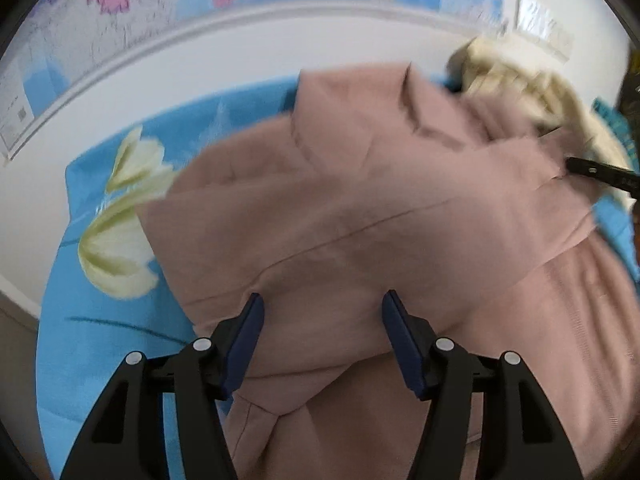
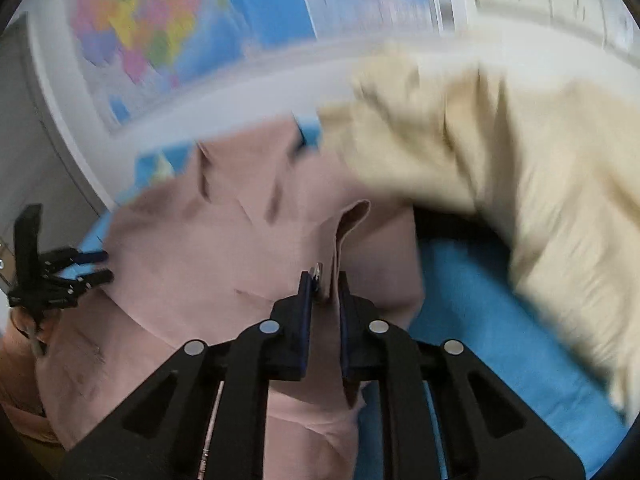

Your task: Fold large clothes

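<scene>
A large dusty-pink garment (image 1: 360,208) lies on a blue flowered sheet (image 1: 100,320), partly folded over itself. My left gripper (image 1: 323,304) is open just above the pink cloth near its lower fold, holding nothing. My right gripper (image 2: 325,282) is shut on an edge of the pink garment (image 2: 224,248) next to a small metal zipper pull, and lifts that edge. In the right wrist view the left gripper (image 2: 92,268) shows at the far left over the garment. In the left wrist view the right gripper's tip (image 1: 600,172) shows at the right edge.
A cream-coloured garment (image 2: 520,168) lies bunched at the right on the blue sheet (image 2: 500,320), also seen in the left wrist view (image 1: 520,76). A white wall with a coloured world map (image 2: 160,28) stands behind the bed.
</scene>
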Demonstrator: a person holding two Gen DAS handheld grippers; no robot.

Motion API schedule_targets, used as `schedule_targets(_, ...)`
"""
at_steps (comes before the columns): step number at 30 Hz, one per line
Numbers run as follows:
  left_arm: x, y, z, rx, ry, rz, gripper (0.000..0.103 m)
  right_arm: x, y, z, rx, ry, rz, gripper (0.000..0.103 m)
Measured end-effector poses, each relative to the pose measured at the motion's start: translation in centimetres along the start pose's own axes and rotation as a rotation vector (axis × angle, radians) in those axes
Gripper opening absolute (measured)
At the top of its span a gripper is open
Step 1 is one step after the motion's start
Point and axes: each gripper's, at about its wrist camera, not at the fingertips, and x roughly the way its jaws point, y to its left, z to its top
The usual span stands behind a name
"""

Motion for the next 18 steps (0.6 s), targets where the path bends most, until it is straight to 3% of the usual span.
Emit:
schedule_targets(2,0.1,0.6,-0.2,-0.021,-0.005,0.008,0.059,0.0,-0.1,-0.5,0.02,0.005,-0.012,0.028)
schedule_targets(5,-0.8,1.1,-0.3,-0.046,-0.021,-0.014,0.059,-2.5,0.3,-0.8,0.023,-0.073,-0.046,0.038)
schedule_targets(9,-1.7,0.8,-0.3,-0.031,-0.04,-0.048,0.062,-5.2,2.7,-1.1,-0.049,-0.166,0.004,0.038)
schedule_targets(13,-1.2,0.2,-0.2,-0.007,-0.031,-0.028,0.063,-2.5,5.5,-1.0,-0.191,-0.061,0.003,0.038)
schedule_targets(15,-1.1,0.3,-0.3,-0.011,-0.034,-0.022,0.064,0.2,4.8,-1.2,-0.181,0.026,-0.03,0.037)
schedule_targets(18,-1.3,0.7,-0.5,-0.022,-0.035,-0.009,0.066,1.9,3.1,-1.2,-0.12,0.067,-0.03,0.032)
